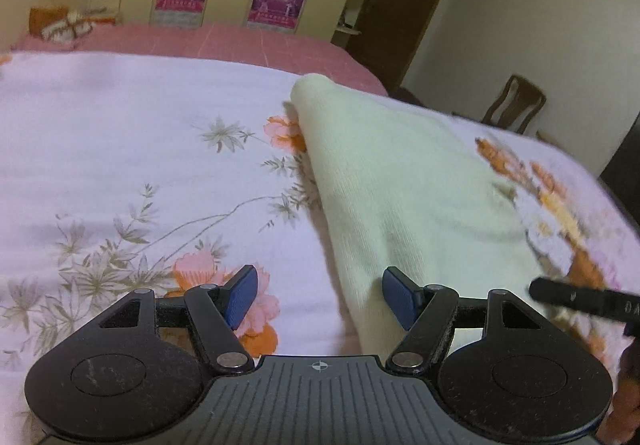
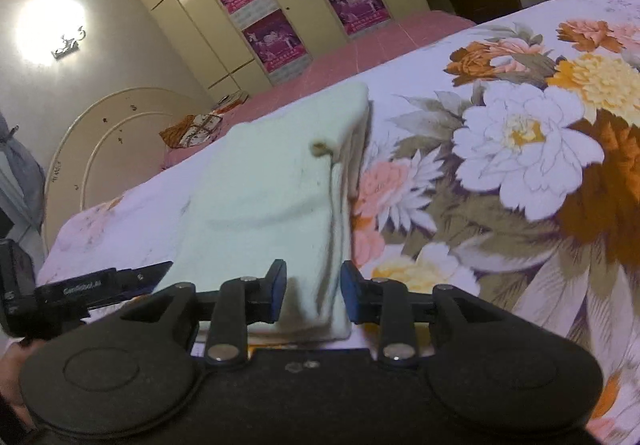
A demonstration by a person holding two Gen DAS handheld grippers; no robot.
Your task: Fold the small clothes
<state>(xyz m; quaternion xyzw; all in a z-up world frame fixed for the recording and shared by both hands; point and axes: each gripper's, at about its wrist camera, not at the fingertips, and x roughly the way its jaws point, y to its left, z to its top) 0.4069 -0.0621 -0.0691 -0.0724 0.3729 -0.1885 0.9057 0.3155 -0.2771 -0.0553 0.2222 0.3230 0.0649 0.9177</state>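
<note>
The near edge of the folded cream knit garment (image 2: 276, 205) was hidden behind the right hand-held gripper (image 2: 313, 295), whose blue-padded jaws stood apart astride that soft corner. The left hand-held gripper (image 1: 318, 295) was spread wide over the floral bedsheet (image 1: 120, 149), with the ribbed garment (image 1: 400, 185) stretching toward 1 o'clock.

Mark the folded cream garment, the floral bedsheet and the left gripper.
Folded cream garment (image 1: 404, 189): left wrist view, middle of its top layer.
Floral bedsheet (image 1: 120, 133): left wrist view, bare patch.
Left gripper (image 1: 318, 297): left wrist view, midway between open fingers.
</note>
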